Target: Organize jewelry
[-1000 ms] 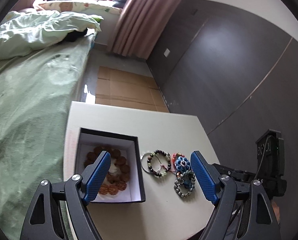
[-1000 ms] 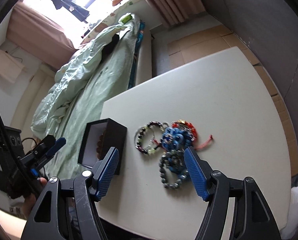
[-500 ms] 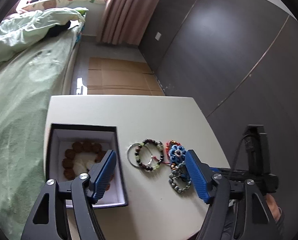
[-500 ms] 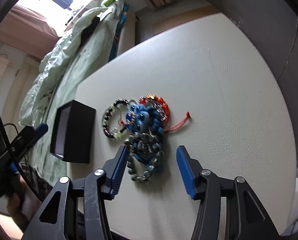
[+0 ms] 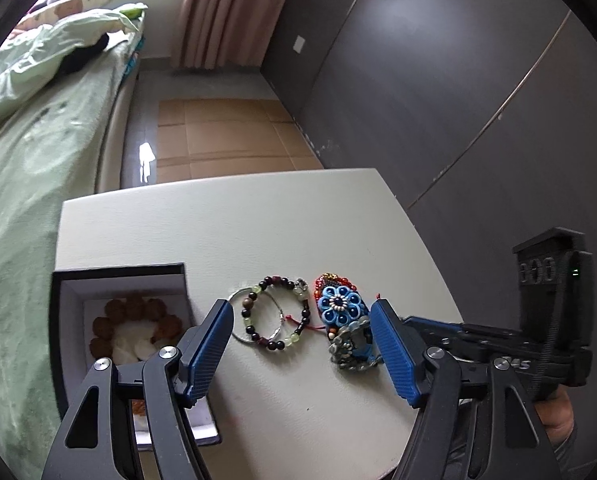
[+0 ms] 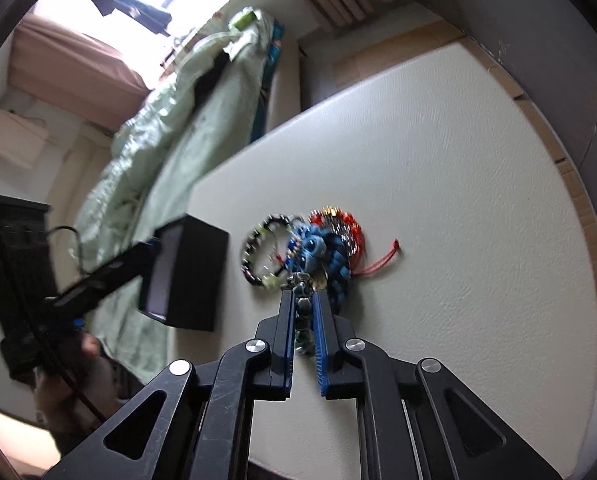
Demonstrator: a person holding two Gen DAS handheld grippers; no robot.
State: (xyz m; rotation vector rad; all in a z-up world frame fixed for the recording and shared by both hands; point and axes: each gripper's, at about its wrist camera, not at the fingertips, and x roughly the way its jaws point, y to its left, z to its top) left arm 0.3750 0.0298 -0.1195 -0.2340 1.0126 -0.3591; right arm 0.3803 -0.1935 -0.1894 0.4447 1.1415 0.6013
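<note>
Right gripper [image 6: 303,312]: pads pressed together on the grey bead bracelet [image 6: 302,320], which runs between them at the near end of the jewelry heap on the white table [image 6: 458,200]

Left gripper [image 5: 302,344]: jaws spread, holding nothing, hovering above the table with the dark bead bracelet [image 5: 276,312] and a thin silver ring [image 5: 258,316] in the gap between its fingers

Grey bead bracelet: light, limp, strung beads, likely smooth and apt to slide in the pads; best pinched across the strand, as now. It touches the blue flower ornament [image 5: 342,304], so a lift may drag that along

Red cord [image 6: 382,262]: trails from the heap, could snag

Black box [image 5: 118,284]: open, white-lined, brown beads [image 5: 134,320] inside, just beside the left gripper's left finger; judged the destination
</note>
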